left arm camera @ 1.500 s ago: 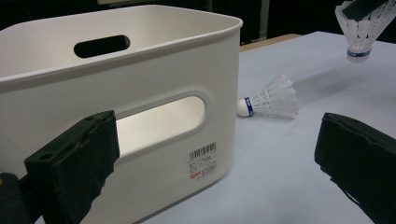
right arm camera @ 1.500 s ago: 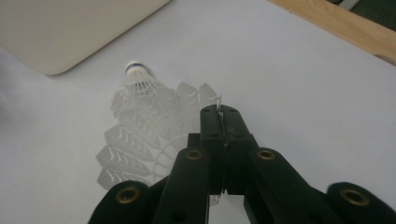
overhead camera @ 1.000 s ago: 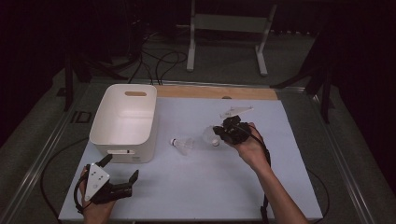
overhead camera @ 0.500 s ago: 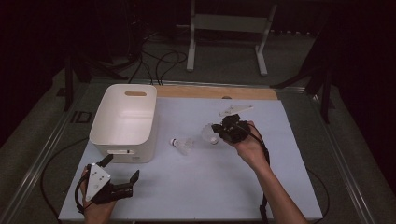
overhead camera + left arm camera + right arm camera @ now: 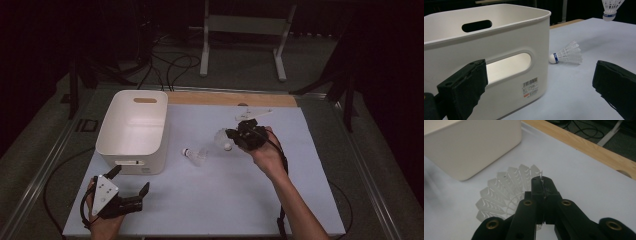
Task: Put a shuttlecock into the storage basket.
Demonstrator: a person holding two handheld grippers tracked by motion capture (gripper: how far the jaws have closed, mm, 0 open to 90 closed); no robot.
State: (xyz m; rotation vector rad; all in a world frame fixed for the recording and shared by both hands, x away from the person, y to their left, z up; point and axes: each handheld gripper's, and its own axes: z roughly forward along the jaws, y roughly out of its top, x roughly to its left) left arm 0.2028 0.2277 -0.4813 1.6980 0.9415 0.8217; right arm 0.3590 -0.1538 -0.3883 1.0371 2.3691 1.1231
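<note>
A white bin (image 5: 132, 131) is seen at the left centre of the high view, standing on the pale surface (image 5: 215, 200); its interior is seen to be bare white, with a handle slot in the far wall. In the left gripper view the bin's near wall carries a second handle opening and a barcode label (image 5: 531, 87).

A shuttlecock (image 5: 194, 154) is seen lying on its side on the surface just right of the bin, apart from it, with its cork end pointed toward the bin. A second shuttlecock (image 5: 222, 140) is held above the surface at the centre of the frame, pinched by its feather skirt in the right tool (image 5: 234, 137); in the right gripper view the jaws are seen pressed together on the skirt's rim (image 5: 509, 190). In the left gripper view it appears at the top right corner, cork downward.

The left tool (image 5: 131, 186) is held at the lower left of the high view, near the surface's front edge, its jaws spread wide with nothing between them.

Open surface is seen along the front and on the right side. A wooden strip (image 5: 230, 98) runs along the far edge.
</note>
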